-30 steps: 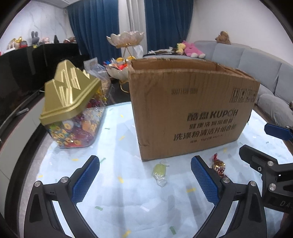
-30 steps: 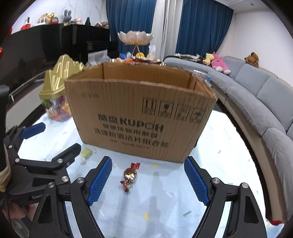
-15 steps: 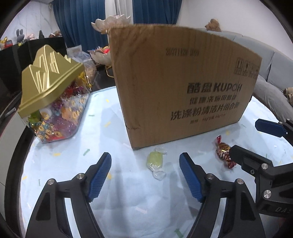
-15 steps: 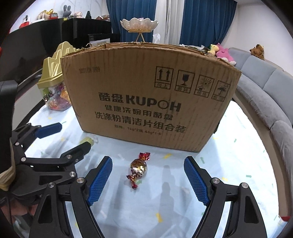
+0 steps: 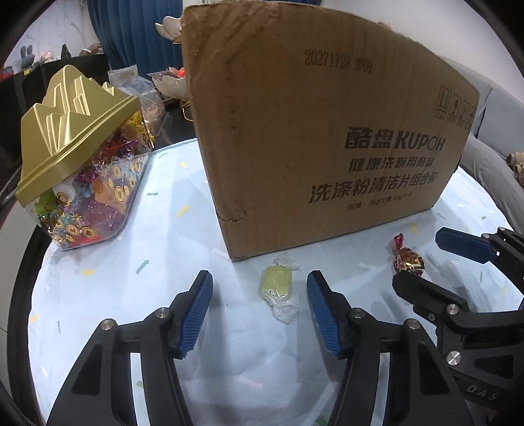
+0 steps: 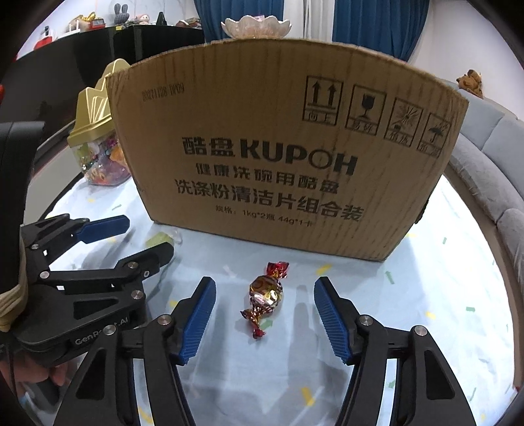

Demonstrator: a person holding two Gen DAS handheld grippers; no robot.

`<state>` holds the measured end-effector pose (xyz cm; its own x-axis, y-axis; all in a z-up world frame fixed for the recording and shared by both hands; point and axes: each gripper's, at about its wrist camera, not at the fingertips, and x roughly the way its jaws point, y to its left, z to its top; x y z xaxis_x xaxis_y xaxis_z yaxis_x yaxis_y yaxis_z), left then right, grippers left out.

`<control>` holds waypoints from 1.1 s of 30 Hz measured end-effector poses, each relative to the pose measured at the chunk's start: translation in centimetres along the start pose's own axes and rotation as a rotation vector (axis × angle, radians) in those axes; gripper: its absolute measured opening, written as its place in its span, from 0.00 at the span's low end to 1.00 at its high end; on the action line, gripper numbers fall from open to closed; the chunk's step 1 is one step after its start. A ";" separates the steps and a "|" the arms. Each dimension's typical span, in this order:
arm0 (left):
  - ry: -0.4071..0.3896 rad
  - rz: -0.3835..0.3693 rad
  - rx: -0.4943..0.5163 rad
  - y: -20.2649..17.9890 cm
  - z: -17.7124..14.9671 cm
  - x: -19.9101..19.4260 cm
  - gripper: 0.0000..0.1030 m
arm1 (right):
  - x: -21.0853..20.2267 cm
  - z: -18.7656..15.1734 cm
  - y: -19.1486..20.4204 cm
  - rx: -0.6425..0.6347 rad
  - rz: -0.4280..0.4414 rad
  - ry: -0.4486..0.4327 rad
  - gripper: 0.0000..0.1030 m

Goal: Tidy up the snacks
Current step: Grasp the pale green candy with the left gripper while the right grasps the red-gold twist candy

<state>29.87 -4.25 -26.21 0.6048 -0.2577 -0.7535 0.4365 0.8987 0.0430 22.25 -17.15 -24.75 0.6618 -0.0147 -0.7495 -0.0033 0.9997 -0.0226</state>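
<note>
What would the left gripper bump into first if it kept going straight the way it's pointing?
Probably the yellow-green candy on the tablecloth. It lies between the left gripper's blue pads, which have just been closing but aren't touching it. The cardboard box stands farther back.

We are in a home living room. We see a grey sofa (image 6: 481, 164) with plush toys (image 6: 471, 80), blue curtains (image 6: 380, 26), and a dark cabinet (image 6: 98, 49) topped with trinkets.

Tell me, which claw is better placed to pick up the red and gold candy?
The right claw: the red and gold candy lies between its open pads, untouched. The left claw brackets the yellow-green candy instead.
</note>
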 end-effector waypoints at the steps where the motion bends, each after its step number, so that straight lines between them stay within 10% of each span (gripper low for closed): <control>1: 0.003 0.001 0.005 -0.1 0.0 0.1 0.57 | 0.1 0.0 0.0 0.003 0.002 0.004 0.59; 12: 0.035 -0.001 0.037 -0.9 0.3 1.2 0.48 | 2.1 -0.1 0.4 0.012 0.006 0.055 0.37; 20: 0.029 -0.007 0.073 -2.1 0.4 1.3 0.22 | 2.6 -0.1 0.9 -0.001 0.010 0.050 0.23; 33: 0.028 -0.004 0.015 -1.0 0.2 0.7 0.20 | 2.0 0.7 0.8 0.002 -0.003 0.042 0.22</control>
<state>29.99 -5.42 -26.61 0.5839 -0.2513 -0.7719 0.4492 0.8920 0.0494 24.05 -16.33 -25.82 0.6296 -0.0182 -0.7767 0.0000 0.9997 -0.0234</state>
